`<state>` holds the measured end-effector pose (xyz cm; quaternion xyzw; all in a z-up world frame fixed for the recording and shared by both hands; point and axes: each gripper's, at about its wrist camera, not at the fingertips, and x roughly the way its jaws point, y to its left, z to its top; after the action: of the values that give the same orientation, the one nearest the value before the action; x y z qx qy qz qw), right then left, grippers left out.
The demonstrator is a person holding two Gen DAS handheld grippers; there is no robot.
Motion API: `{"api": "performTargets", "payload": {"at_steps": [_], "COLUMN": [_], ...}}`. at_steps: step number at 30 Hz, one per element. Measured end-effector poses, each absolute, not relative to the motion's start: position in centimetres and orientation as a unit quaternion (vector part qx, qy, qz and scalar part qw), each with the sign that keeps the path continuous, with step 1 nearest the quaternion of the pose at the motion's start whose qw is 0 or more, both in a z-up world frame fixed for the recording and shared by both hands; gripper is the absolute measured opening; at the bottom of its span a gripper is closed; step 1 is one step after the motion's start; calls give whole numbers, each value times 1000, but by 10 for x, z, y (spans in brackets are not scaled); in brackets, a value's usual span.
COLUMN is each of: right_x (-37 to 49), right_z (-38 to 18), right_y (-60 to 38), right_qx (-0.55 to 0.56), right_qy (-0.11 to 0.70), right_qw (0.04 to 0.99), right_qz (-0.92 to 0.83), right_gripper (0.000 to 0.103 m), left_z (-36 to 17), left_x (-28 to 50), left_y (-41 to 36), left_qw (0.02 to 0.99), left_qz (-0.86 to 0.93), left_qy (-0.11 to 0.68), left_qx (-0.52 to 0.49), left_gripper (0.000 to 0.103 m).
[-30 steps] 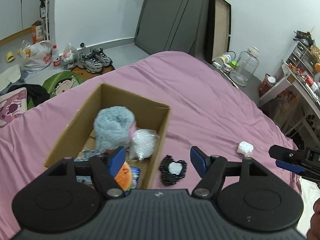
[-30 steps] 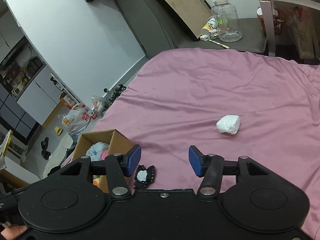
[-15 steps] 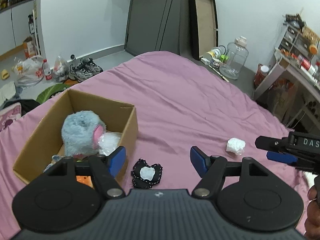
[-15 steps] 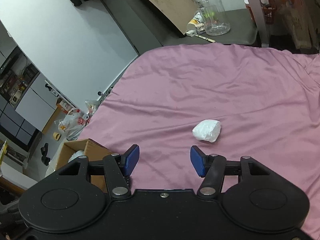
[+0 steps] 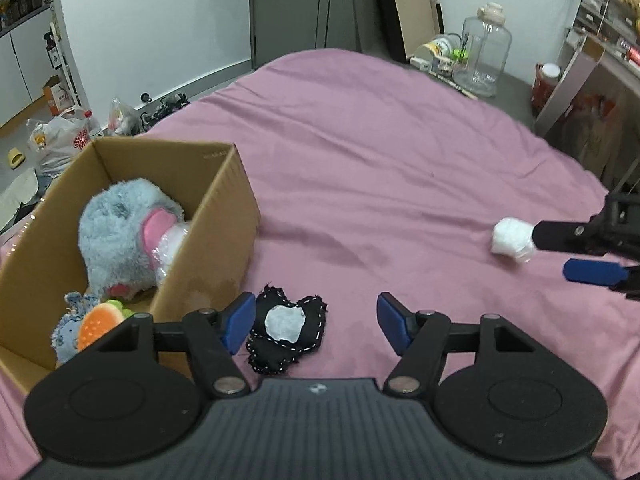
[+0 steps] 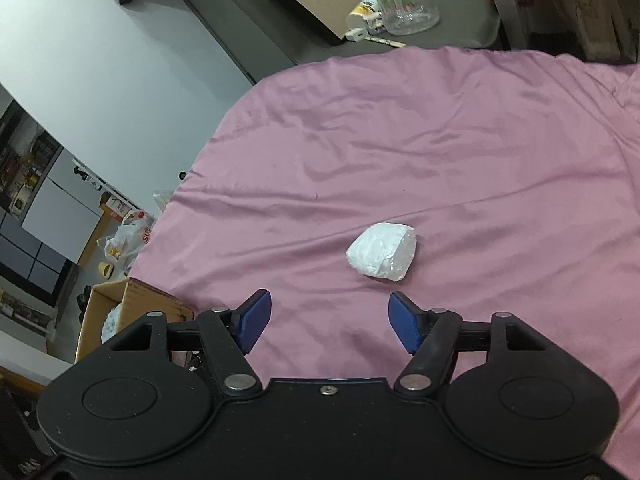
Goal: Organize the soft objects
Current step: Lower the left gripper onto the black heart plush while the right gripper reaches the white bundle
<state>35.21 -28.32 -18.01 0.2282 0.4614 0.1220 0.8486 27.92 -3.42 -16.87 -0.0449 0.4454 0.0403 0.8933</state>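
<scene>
While the left tongs [image 5: 316, 322] narrow around the black heart patch [image 5: 286, 330] beside the cardboard box [image 5: 224, 216], the right tongs [image 6: 330, 326] widen, empty, just short of the white bundle [image 6: 382, 256].

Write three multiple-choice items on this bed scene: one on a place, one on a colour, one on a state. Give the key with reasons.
1. Where does the black patch with a white centre lie?
A. inside the cardboard box
B. on the sheet beside the cardboard box
C. on the floor

2. What colour is the bed sheet?
A. pink
B. green
C. white

3. What is between the right tool's pads?
A. the white bundle
B. the grey plush
C. nothing

Key:
1 B, it lies on the sheet by the box's wall.
2 A, pink cloth covers the bed.
3 C, the white bundle lies beyond the opening jaws.
</scene>
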Motion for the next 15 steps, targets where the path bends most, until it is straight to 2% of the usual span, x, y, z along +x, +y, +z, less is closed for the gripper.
{"api": "performTargets", "payload": {"at_steps": [12,15], "right_x": [371,374], "right_z": [-208,-214], "right_y": [-283,-282], "right_qx": [238,235], "right_qy": [482,486], "right_qw": [836,836], "right_qz": [107,101], "right_gripper": [65,65], "left_z": [-211,-213], "left_x": [290,292], "left_y": [-47,-47], "left_qw": [883,885], "left_qz": [62,69], "left_qy": [464,460], "left_qx": [6,7], "left_gripper": [61,55]}}
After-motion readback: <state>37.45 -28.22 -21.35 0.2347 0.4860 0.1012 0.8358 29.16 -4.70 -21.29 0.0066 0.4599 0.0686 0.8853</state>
